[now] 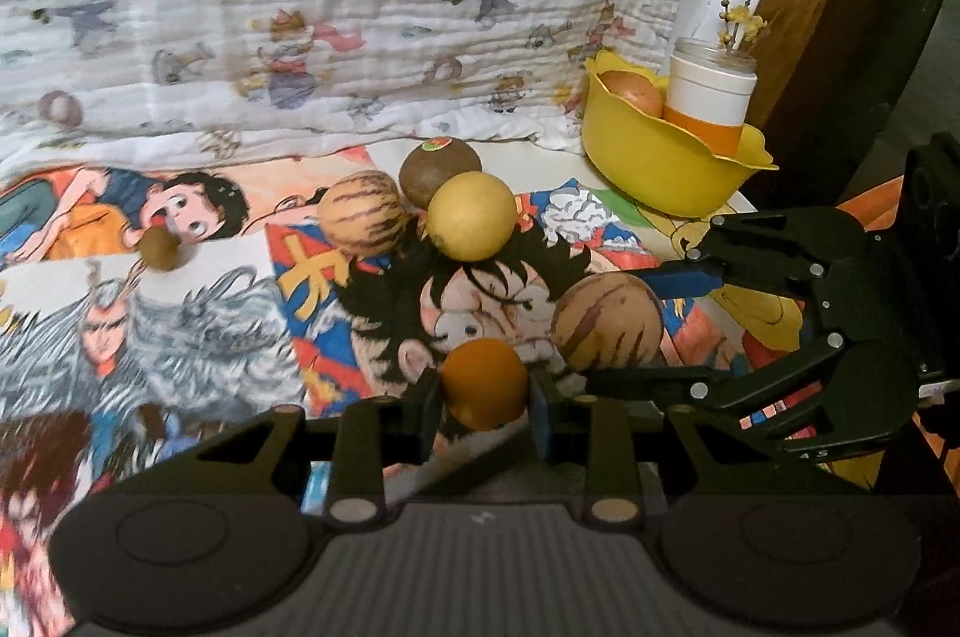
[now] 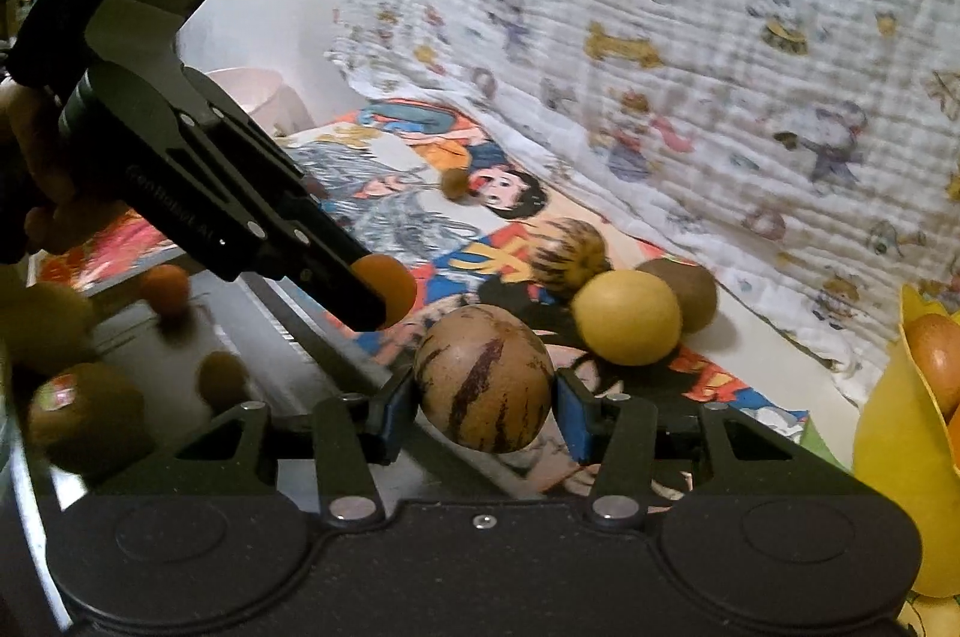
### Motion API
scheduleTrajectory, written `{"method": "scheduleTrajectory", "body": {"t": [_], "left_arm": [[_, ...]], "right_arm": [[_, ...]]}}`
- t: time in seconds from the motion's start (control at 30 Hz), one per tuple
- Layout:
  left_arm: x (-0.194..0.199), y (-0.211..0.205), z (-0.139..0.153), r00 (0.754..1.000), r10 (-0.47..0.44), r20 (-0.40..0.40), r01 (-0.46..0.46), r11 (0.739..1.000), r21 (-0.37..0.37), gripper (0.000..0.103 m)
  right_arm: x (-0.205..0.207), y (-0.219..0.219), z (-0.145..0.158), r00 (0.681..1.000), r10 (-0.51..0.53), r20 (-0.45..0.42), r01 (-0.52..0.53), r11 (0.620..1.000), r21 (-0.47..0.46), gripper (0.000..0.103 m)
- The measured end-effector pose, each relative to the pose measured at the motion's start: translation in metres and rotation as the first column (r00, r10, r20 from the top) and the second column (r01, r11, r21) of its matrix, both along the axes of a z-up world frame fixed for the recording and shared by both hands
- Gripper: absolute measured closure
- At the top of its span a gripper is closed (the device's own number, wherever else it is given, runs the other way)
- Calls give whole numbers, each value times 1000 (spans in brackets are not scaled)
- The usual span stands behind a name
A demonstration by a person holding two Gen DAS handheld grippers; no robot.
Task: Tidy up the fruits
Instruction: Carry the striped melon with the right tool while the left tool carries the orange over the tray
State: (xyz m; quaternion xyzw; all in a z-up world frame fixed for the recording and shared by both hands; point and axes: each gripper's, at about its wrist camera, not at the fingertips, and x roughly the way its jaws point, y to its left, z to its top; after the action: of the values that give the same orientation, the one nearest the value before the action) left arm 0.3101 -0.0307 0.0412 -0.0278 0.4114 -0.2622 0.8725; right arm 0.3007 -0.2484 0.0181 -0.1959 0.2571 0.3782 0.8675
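Left hand-held gripper [image 1: 485, 397] pinches a small orange fruit [image 1: 483, 382] at lower centre of the left wrist view. Right hand-held gripper [image 2: 485, 412] clamps a striped brown fruit [image 2: 483, 377], long axis roughly horizontal across the jaws, stripes running near-vertical. Beyond on the table [image 1: 555, 160]: a yellow round fruit [image 1: 471, 215], second striped fruit [image 1: 363, 213] and brown kiwi [image 1: 440, 170] clustered, touching. Yellow bowl [image 1: 660, 169] upper right, holding a white-orange cup [image 1: 708, 96].

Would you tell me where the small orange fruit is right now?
In the left wrist view, the small orange fruit sits between the left gripper's jaws, just left of the striped fruit.
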Motion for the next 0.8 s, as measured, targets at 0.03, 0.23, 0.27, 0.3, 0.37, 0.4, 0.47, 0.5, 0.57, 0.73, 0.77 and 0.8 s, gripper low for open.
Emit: {"method": "scheduleTrajectory", "body": {"t": [0.03, 0.23, 0.27, 0.3, 0.37, 0.4, 0.47, 0.5, 0.57, 0.73, 0.77, 0.8], "left_arm": [[-6, 2, 1, 1000, 5, 1, -5, 1000, 1, 70], [-36, 15, 6, 999, 34, 13, -34, 999, -9, 70], [-40, 17, 7, 999, 39, 13, -39, 999, -9, 70], [-45, 19, 7, 999, 45, 13, -45, 999, -8, 70], [-52, 24, 7, 998, 59, 13, -59, 998, -4, 70], [-55, 27, 7, 998, 67, 14, -67, 998, -1, 70], [-61, 34, 7, 996, 88, 14, -88, 996, 6, 70], [-63, 38, 6, 995, 102, 12, -102, 995, 10, 70], [-64, 46, 5, 991, 132, 4, -132, 991, 17, 70], [-62, 69, -2, 979, 201, -19, -201, 980, 13, 70], [-62, 72, -4, 978, 208, -21, -208, 978, 14, 70], [-62, 76, -5, 977, 214, -24, -213, 977, 17, 70]], "right_arm": [[-4, 1, 0, 1000, 5, -1, -5, 1000, 1, 52], [-30, 11, 1, 998, 59, -5, -59, 998, -11, 52], [-34, 13, 1, 998, 67, -5, -67, 998, -12, 52], [-37, 15, 0, 997, 76, -7, -76, 997, -12, 52], [-42, 19, 0, 996, 90, -8, -90, 996, -14, 52], [-44, 21, -1, 995, 96, -8, -96, 995, -17, 52], [-46, 26, -2, 994, 104, -10, -105, 994, -22, 52], [-47, 29, -3, 994, 106, -13, -106, 994, -23, 52], [-46, 34, -5, 994, 105, -15, -106, 994, -26, 52], [-39, 48, -8, 994, 107, -1, -107, 993, -40, 52], [-36, 51, -10, 994, 109, -3, -109, 993, -42, 52], [-34, 53, -11, 994, 112, -5, -112, 993, -45, 52]]}}
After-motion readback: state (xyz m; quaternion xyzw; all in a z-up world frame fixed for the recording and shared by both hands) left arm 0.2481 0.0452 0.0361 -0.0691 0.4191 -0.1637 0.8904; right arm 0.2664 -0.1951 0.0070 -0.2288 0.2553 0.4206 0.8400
